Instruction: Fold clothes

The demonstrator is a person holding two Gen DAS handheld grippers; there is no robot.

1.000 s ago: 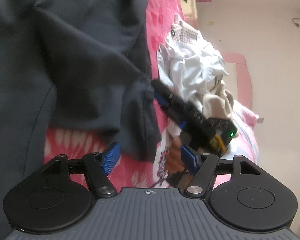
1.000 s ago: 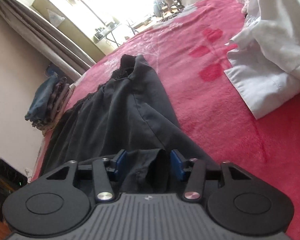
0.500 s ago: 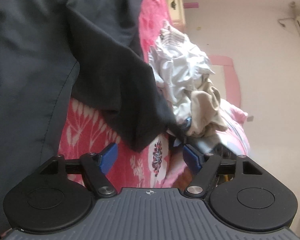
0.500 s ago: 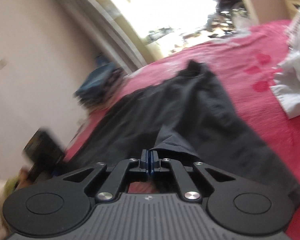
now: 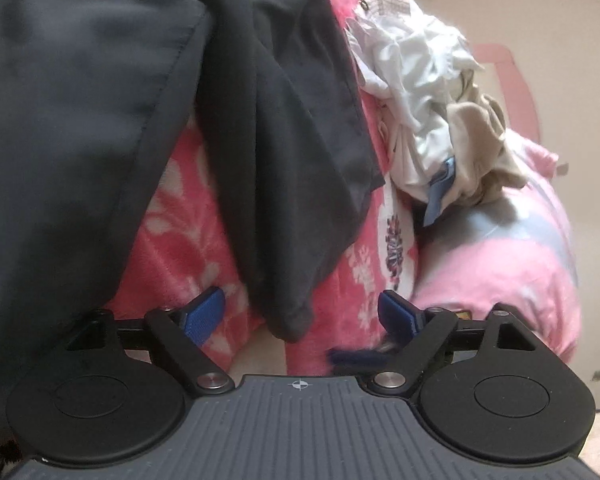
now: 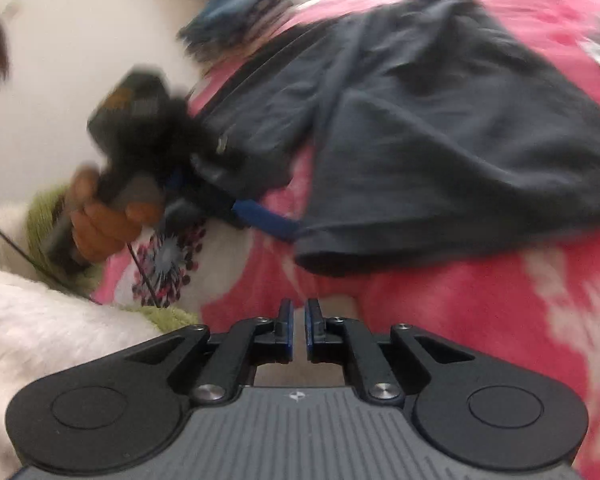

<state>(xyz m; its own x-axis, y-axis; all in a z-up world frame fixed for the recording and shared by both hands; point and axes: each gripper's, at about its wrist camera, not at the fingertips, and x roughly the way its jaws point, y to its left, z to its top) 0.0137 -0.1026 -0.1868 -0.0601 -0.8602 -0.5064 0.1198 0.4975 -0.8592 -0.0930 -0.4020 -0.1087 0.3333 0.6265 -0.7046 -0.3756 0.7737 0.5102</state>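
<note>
In the left wrist view the left gripper has its blue fingers spread wide, and the hem of the dark garment hangs down between them at the lower centre, untouched by either; the spread looks meant to take that edge. The right gripper has its fingers nearly together with a thin gap and nothing held. The garment lies partly doubled on the pink bed, filling the upper middle of the right view. A heap of pale clothes waits at the upper right of the left view.
</note>
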